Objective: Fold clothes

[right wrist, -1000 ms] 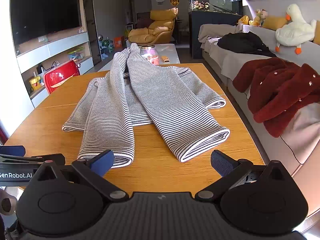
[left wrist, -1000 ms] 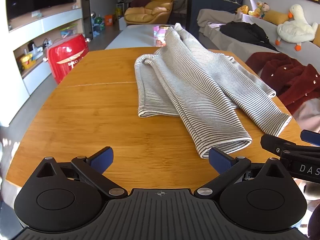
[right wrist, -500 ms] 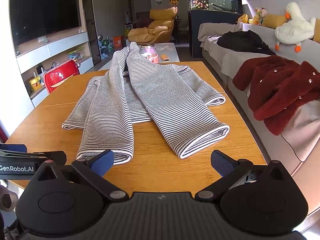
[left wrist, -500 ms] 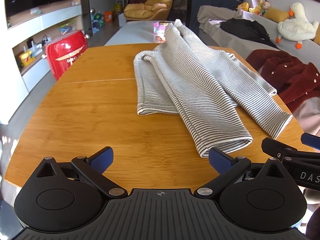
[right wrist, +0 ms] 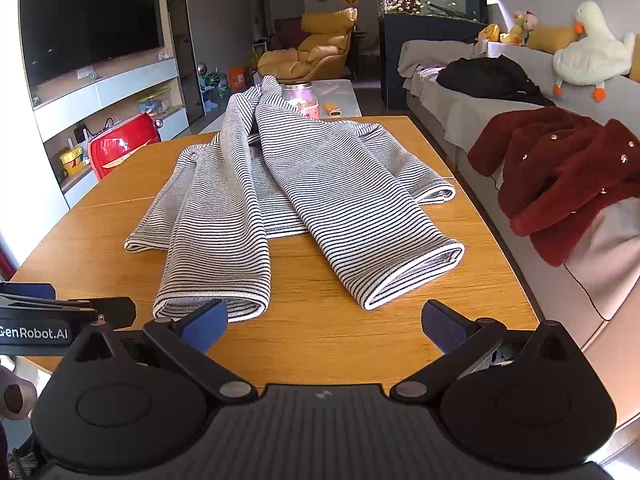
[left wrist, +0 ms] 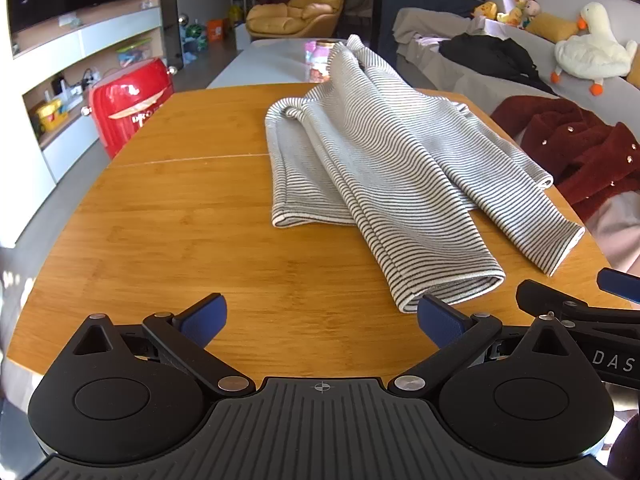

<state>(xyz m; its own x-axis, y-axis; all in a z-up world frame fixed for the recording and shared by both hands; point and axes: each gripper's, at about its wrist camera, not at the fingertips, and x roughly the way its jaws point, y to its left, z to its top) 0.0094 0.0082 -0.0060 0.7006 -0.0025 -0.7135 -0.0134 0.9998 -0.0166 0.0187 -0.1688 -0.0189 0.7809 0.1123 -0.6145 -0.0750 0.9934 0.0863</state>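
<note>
While the striped garment [right wrist: 288,192] lay spread on the wooden table [left wrist: 180,240], its two long folded sections ran toward the near edge, one ending in a hem at the left [right wrist: 212,304] and the other in a hem at the right [right wrist: 412,276]. Its far end rose in a peak against a jar [right wrist: 300,98] standing at the table's back edge. In the left wrist view the same garment [left wrist: 380,168] sat on the right half of the table, leaving the left half bare.

Both tools hung just short of the near edge, touching nothing. The left gripper [left wrist: 320,316] had its blue-padded fingers [left wrist: 204,320] spread wide, the right-hand pad just beside the nearest hem without contact that I could confirm. The right gripper [right wrist: 324,324] was likewise spread wide and held nothing, its left pad [right wrist: 204,324] overlapping the left hem in the picture; whether it touched the cloth could not be told. Each tool showed at the edge of the other's view.

Further out, a red case [left wrist: 128,108] stood off the table's left side below a wall unit with a television [right wrist: 88,20]. To the right ran a sofa bearing a dark red fleece coat [right wrist: 560,176], a black garment [right wrist: 488,78] and a white plush goose [right wrist: 588,56]. A yellow armchair [right wrist: 308,56] stood at the far end of the room.
</note>
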